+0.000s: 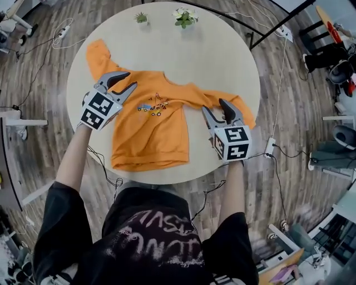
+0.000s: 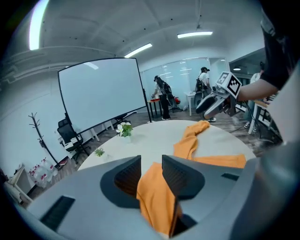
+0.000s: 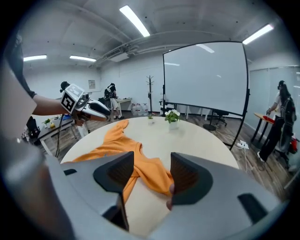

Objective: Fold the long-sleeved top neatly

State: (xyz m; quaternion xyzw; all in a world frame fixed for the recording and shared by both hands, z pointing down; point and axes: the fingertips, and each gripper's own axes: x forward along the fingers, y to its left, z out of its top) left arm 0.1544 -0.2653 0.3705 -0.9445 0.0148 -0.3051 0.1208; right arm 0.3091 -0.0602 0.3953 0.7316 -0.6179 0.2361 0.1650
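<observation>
An orange long-sleeved top (image 1: 150,133) with a small print on the chest lies flat, front up, on the round beige table (image 1: 222,55). Its left sleeve (image 1: 95,54) runs up and left; its right sleeve (image 1: 231,103) lies bunched toward the right edge. My left gripper (image 1: 132,79) hovers open over the left shoulder, and in the left gripper view (image 2: 151,164) orange cloth shows through the gap between the jaws, which are not pressing on it. My right gripper (image 1: 213,105) is open over the right sleeve (image 3: 157,177), with fabric lying below its spread jaws (image 3: 152,169).
Two small potted plants (image 1: 141,18) (image 1: 184,16) stand at the table's far edge. Cables and a power strip (image 1: 270,147) lie on the wooden floor to the right. A whiteboard (image 2: 103,93) and office chairs stand beyond the table, and people stand far off.
</observation>
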